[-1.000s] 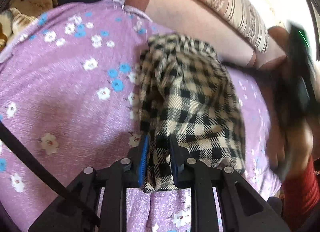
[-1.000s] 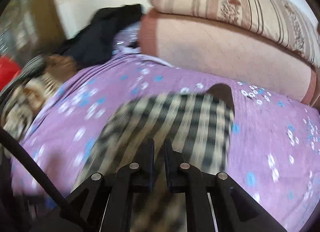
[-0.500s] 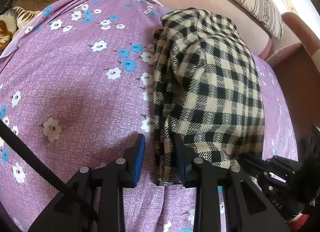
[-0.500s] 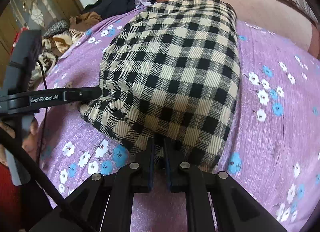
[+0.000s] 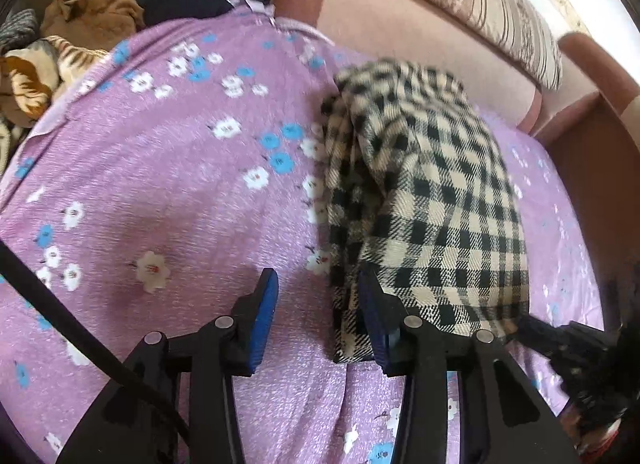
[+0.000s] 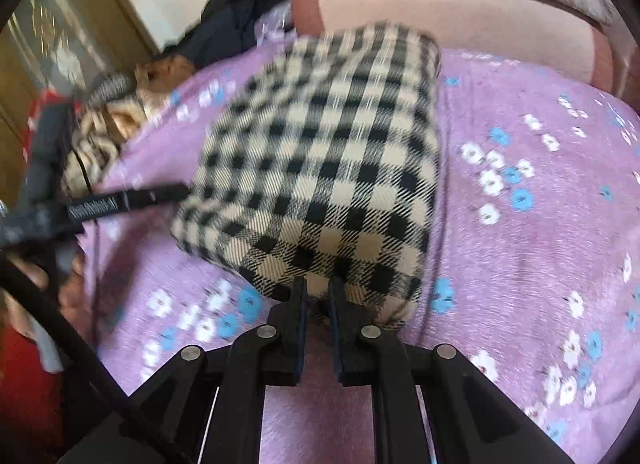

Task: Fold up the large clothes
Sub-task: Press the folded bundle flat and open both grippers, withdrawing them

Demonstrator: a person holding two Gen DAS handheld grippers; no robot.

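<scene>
left wrist view: left tongs (image 5: pixel 316 304) spread apart beside folded checked garment (image 5: pixel 436 200); right tongs (image 6: pixel 318 296) pinch its edge.

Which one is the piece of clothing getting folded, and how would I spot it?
Find the big purple bedcover dotted with white and blue flowers. On it, near the pink headboard, lies the checked garment, folded into a thick bundle. It is the only black-and-cream checked cloth; the brown and dark clothes are heaped off at the bedcover's far edge.
</scene>
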